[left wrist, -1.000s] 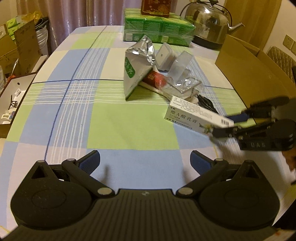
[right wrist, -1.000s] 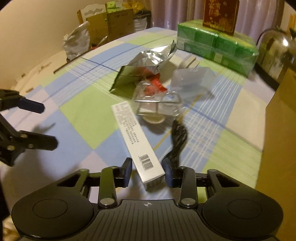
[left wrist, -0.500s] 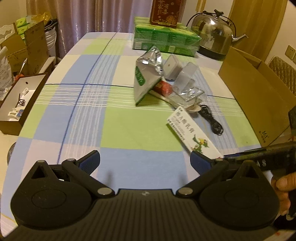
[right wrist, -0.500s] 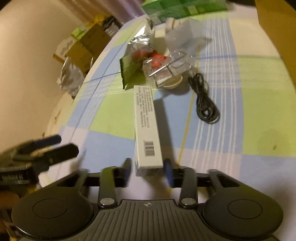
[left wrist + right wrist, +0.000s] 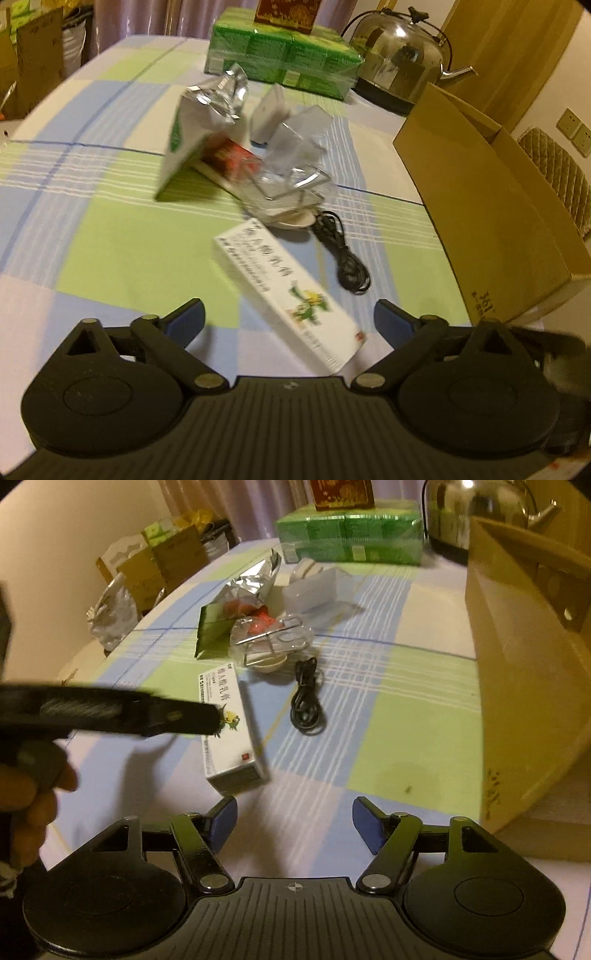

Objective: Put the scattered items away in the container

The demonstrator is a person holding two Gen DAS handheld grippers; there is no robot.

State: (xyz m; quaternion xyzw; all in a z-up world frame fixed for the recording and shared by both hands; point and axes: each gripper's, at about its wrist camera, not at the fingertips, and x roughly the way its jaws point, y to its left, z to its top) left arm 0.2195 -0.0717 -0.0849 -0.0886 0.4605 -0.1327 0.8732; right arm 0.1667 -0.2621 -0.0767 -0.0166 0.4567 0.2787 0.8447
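Left gripper (image 5: 289,317) jaws spread wide, nothing held, white medicine box (image 5: 284,291) flat on counter (image 5: 110,236) between tips. Right gripper (image 5: 294,818) jaws wide too, empty, box at 11 o'clock. Black cable (image 5: 304,701) coiled beyond. Cardboard container (image 5: 524,672) at 2 o'clock. Foil pouch (image 5: 201,129) farther, 11 o'clock.

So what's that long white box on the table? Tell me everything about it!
The long white box looks like thin cardboard. Its top has dark printed writing and a small green and yellow picture near one end. It lies flat on the checked tablecloth, slanted. A coiled black cable lies beside it, apart. Both tools are open, so neither the left tool nor the right tool holds it.
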